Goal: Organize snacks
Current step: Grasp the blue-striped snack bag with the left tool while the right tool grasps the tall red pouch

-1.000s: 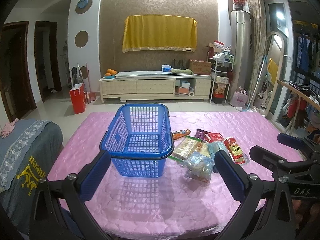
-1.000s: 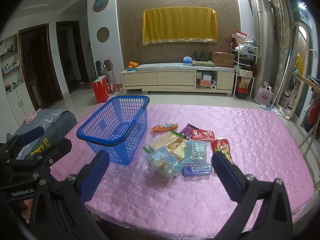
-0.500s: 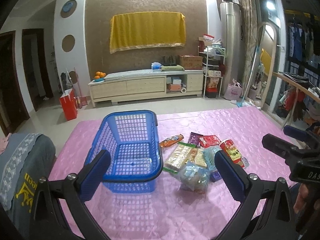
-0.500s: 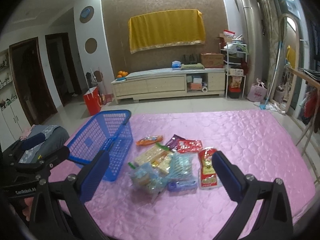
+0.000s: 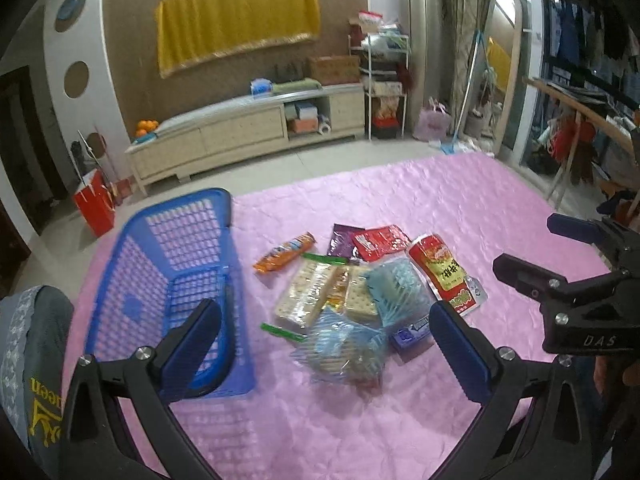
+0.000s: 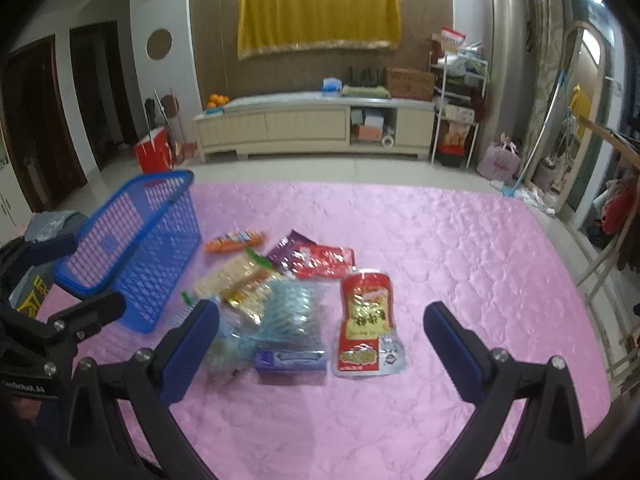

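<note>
A blue plastic basket (image 5: 176,264) (image 6: 132,248) stands empty on the left of the pink table. To its right lies a pile of snacks: a clear bag of biscuits (image 5: 344,348), cracker packs (image 5: 316,292) (image 6: 236,280), a red pouch (image 5: 444,272) (image 6: 366,316), a red wrapper (image 5: 380,240) (image 6: 324,260), an orange bar (image 5: 286,256) (image 6: 236,240) and a purple pack (image 6: 290,360). My left gripper (image 5: 320,344) hovers open above the clear bag. My right gripper (image 6: 320,344) is open above the purple pack and red pouch; it also shows at the right (image 5: 556,248).
The pink quilted table (image 6: 440,248) has free room on its right half and near edge. A grey chair back (image 5: 28,360) stands at the left edge. A wooden rack (image 6: 608,240) stands off the right side. A TV cabinet (image 6: 312,128) lines the far wall.
Both grippers have moved forward and right toward the snack pile, tilting down. The basket has slid to the left in both views. Both stay open.
</note>
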Demonstrator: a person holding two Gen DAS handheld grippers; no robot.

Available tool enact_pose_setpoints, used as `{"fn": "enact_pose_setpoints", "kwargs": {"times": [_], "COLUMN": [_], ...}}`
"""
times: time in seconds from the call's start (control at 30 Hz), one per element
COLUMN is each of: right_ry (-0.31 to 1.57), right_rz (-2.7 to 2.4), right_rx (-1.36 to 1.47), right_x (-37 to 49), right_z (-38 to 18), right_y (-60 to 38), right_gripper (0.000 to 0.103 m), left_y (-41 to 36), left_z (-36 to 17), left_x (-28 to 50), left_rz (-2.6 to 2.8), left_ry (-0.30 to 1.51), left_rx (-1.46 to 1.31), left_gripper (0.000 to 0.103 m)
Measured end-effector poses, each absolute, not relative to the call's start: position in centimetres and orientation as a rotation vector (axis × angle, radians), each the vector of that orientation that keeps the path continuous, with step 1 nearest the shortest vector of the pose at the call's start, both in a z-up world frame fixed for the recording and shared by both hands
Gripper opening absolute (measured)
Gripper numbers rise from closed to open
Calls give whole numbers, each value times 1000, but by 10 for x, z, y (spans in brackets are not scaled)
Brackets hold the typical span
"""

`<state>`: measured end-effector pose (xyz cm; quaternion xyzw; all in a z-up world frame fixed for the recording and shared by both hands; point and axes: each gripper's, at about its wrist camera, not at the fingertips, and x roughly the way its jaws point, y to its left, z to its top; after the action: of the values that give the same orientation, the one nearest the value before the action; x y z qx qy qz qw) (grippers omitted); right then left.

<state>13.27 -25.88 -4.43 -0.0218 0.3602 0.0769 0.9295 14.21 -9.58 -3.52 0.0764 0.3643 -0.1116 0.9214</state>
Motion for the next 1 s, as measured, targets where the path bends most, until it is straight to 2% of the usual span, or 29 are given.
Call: {"fn": "enact_pose_setpoints", "kwargs": {"times": [0.53,0.77,1.0], "right_ry": [914,966,992], "right_rz": [77,26,-24], "right_rx": [22,30,30], "right_x": [193,210,217], "right_z": [-101,-129,-146], "right_y": [-328,-348,-363], "right_gripper": [103,102,102], "left_y": [-187,-209,-227], "left_z": [-100,-133,-154], "left_x": [231,257,276], "left_rz": [-267,-231,-148], "left_ry": [952,1062,1096], "left_rx": [209,186,271], "left_gripper": [103,103,103]}}
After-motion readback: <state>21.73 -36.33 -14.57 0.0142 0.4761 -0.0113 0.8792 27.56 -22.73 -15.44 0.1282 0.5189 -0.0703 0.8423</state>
